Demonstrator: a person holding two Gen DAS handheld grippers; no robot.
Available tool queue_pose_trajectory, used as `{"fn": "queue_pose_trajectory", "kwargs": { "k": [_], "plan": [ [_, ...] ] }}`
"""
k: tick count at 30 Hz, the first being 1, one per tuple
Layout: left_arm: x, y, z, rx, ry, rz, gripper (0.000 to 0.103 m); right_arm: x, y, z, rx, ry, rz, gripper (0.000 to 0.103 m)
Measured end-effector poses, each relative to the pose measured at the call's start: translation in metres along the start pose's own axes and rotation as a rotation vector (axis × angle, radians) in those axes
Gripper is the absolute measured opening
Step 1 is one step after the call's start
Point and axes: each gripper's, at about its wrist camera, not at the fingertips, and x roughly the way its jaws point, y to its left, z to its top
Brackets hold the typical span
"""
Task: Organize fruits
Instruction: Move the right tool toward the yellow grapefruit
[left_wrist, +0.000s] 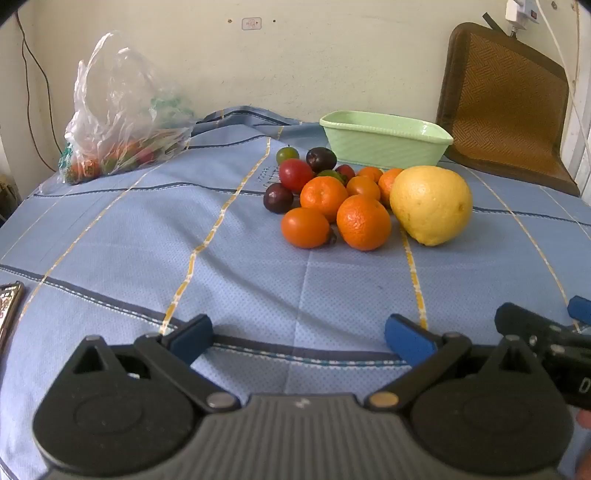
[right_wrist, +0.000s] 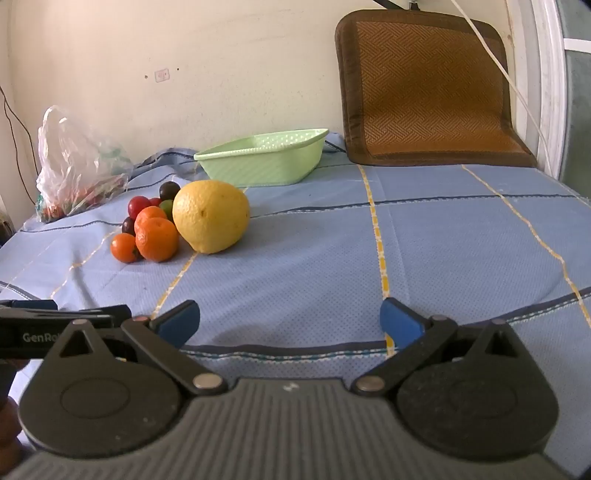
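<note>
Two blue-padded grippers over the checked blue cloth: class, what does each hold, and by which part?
Nothing. The left gripper and right gripper both stand open and empty above the blue cloth, well short of the large yellow citrus fruit.

Blue cloth (left_wrist: 258, 266) — fruit pile (left_wrist: 347, 199), green basket (left_wrist: 384, 144)

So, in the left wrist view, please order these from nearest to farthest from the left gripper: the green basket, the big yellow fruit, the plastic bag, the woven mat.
1. Big yellow fruit, ahead, slightly right of the left gripper.
2. Green basket, behind the fruit pile.
3. Plastic bag, far left, and woven mat, far right against the wall: too close to call.
</note>
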Motion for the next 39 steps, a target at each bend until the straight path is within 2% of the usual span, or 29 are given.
{"fn": "queue_pose_trajectory", "kwargs": {
  "k": [11, 17, 20, 26, 33, 37, 39],
  "plan": [
    [-0.001, 0.001, 0.001, 0.015, -0.006, -0.016, 0.103, -0.003, -0.009, 0.001, 0.043, -0.012, 0.022, 0.103],
    [-0.003, 0.002, -0.004, 0.035, -0.027, -0.037, 0.103, -0.004, -0.021, 0.004, 0.161, -0.037, 0.062, 0.103],
    [-0.004, 0.004, -0.003, 0.049, -0.023, -0.051, 0.103, -0.003, -0.015, 0.006, 0.132, -0.032, 0.049, 0.103],
    [-0.007, 0.011, -0.004, 0.074, -0.029, -0.095, 0.103, 0.001, -0.010, 0.010, 0.065, -0.053, 0.088, 0.103],
    [-0.020, 0.023, 0.000, 0.109, -0.165, -0.058, 0.103, 0.005, 0.001, 0.022, -0.096, -0.131, 0.113, 0.103],
    [-0.015, 0.030, 0.006, 0.059, -0.167, -0.129, 0.101, 0.018, 0.003, 0.031, -0.142, -0.100, 0.158, 0.084],
    [-0.014, 0.033, 0.008, 0.038, -0.169, -0.171, 0.091, 0.027, 0.006, 0.037, -0.171, -0.078, 0.180, 0.078]
  ]
}}
